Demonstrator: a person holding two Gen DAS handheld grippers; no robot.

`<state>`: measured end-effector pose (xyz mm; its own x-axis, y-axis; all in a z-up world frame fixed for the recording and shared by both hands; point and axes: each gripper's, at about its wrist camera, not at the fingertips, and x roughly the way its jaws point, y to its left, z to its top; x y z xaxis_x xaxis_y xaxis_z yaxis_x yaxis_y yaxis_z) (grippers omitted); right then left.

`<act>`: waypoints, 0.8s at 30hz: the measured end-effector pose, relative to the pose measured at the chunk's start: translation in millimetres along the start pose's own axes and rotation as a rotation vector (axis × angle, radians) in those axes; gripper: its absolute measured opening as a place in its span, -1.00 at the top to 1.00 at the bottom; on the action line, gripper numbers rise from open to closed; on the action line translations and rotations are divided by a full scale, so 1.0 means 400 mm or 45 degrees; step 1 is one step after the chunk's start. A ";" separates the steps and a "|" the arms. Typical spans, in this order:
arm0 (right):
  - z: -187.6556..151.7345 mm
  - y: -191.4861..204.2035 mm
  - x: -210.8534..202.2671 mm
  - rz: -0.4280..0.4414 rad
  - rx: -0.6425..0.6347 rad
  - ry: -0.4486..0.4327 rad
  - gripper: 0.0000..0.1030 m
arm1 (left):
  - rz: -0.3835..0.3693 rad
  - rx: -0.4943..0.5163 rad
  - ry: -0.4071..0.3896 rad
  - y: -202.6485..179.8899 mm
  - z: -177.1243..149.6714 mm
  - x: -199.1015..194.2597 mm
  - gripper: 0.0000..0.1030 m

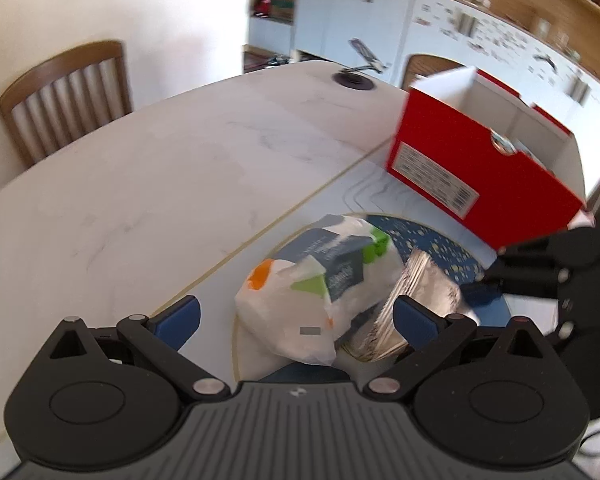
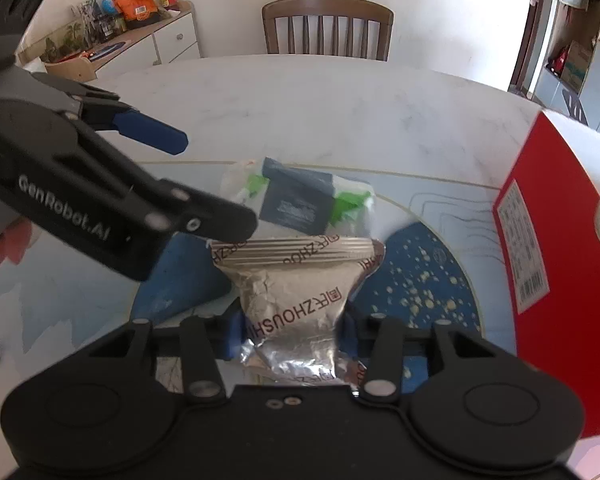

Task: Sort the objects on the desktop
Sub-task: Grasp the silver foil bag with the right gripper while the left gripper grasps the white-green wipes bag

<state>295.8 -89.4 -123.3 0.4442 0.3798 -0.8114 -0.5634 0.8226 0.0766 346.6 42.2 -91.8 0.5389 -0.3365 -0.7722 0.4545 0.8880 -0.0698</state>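
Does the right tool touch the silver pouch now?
Touching. The right wrist view shows the right tool with both blue pads pressed against the sides of the silver pouch, which is pinched narrow between them.

Left gripper (image 1: 296, 318) jaws wide, right gripper (image 2: 290, 330) clamped

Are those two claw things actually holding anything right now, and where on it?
The right gripper has its jaws pinched on the silver foil pouch, across its narrow lower body. The left gripper holds nothing; its jaws stand open.
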 end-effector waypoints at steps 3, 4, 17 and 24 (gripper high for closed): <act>-0.018 -0.022 -0.016 0.017 0.008 0.014 0.13 | -0.039 0.073 -0.005 -0.006 0.001 0.010 -1.00; -0.027 -0.029 -0.023 0.018 0.005 0.020 0.13 | -0.055 0.098 -0.007 -0.007 0.003 0.015 -1.00; -0.098 -0.084 -0.094 0.036 0.045 0.076 0.13 | -0.234 0.388 0.070 0.014 0.049 0.141 -1.00; -0.109 -0.088 -0.094 0.028 0.073 0.095 0.13 | -0.252 0.507 0.105 -0.006 0.043 0.191 -1.00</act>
<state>268.6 -151.2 -120.9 0.3777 0.3673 -0.8500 -0.5309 0.8380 0.1262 399.0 8.9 -139.8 0.3633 -0.4471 -0.8174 0.7890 0.6142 0.0148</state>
